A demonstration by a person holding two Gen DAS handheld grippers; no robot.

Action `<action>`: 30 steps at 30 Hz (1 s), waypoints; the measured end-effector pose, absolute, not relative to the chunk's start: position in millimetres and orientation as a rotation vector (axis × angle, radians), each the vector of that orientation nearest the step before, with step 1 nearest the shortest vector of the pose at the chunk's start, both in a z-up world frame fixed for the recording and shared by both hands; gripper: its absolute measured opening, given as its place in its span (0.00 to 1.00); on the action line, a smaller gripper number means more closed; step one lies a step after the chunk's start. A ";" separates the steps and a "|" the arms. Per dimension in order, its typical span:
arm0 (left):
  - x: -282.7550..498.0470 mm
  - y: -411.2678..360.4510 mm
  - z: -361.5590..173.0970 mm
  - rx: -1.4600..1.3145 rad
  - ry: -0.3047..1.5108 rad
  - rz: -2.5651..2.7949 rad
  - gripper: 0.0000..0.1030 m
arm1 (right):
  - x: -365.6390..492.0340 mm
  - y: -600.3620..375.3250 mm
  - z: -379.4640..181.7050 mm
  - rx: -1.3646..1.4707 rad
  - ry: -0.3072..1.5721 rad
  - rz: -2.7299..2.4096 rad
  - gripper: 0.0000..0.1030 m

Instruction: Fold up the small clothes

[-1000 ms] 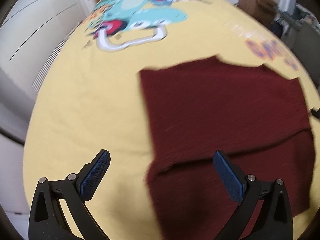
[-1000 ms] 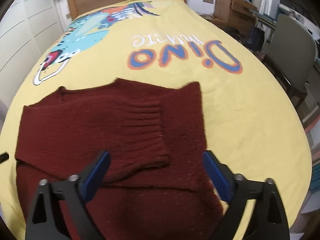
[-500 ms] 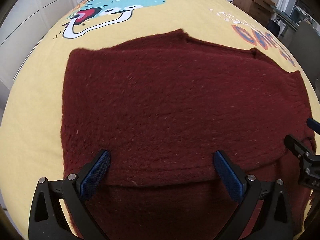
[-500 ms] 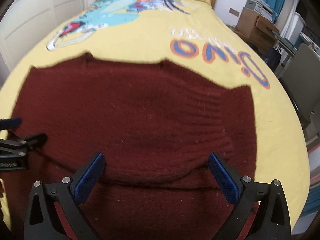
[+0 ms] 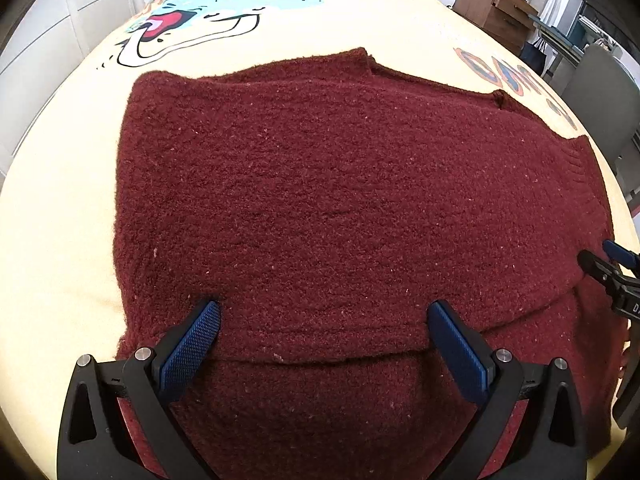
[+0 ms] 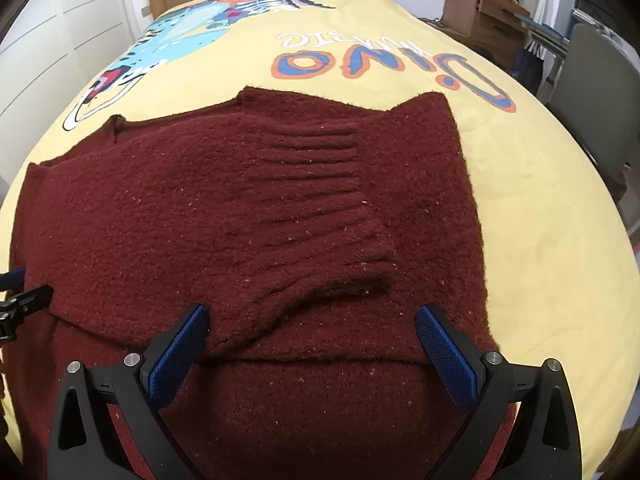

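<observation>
yellow dino-print bed carrying dark red fuzzy knit sweater, sleeves already folded across. left gripper and right gripper both spread wide over near fold edge, holding nothing. probably final fold-over left.

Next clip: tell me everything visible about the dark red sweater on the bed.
The sweater is dark red, fuzzy knit flecked with pale lint. It lies flat on the yellow printed bedspread, partly folded: a sleeve with a ribbed cuff lies across the body, and a folded edge runs across near the cameras. Both the left hand-held gripper and the right hand-held gripper are open just over that edge, gripping nothing.
</observation>
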State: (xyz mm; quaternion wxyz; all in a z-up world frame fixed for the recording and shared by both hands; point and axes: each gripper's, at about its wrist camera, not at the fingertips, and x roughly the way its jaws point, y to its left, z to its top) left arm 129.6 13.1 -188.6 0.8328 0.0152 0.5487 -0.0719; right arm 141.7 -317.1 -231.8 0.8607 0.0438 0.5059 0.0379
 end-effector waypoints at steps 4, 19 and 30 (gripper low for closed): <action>114.5 8.4 -174.0 0.054 1.164 -0.140 0.99 | 132.8 -321.6 -211.1 0.101 1.032 0.097 1.00; 48.7 24.7 -133.1 0.092 1.184 -0.129 0.99 | 39.0 -363.1 -165.7 0.140 1.104 0.121 1.00; -9.3 53.8 -173.2 0.064 1.370 -0.100 0.99 | -20.5 -390.6 -217.0 0.209 1.324 0.097 1.00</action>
